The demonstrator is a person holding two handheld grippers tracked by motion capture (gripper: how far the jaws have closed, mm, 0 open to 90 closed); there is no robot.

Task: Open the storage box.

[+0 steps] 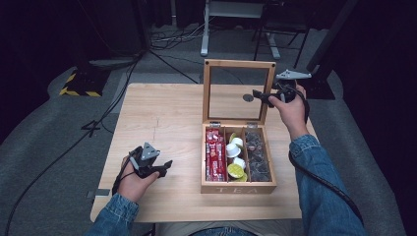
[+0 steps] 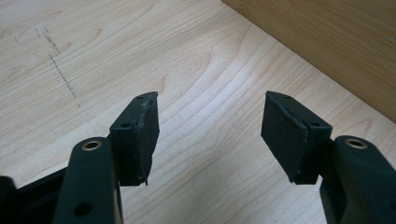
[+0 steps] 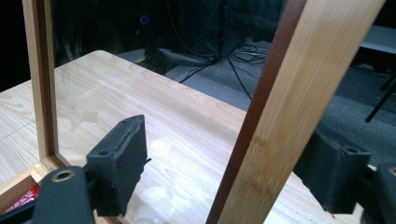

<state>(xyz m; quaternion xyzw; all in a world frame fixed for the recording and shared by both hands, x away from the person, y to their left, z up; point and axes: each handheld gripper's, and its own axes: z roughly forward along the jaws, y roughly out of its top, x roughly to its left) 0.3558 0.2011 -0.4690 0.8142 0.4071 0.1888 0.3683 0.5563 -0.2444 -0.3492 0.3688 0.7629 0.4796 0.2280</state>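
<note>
Two grippers are in play. Nearest the person, the left gripper (image 1: 164,166) rests low on the table (image 1: 162,113), its jaws standing apart with only bare wood between them, just left of the tea box (image 1: 238,188). The box sits open, with red packets (image 1: 215,155), small cups (image 1: 234,156) and dark sachets (image 1: 257,155) in its three compartments. Farther back, the right gripper (image 1: 259,95) straddles the right frame of the upright glass lid (image 1: 269,91); its jaws stand apart on either side of the frame, not pressing it.
</note>
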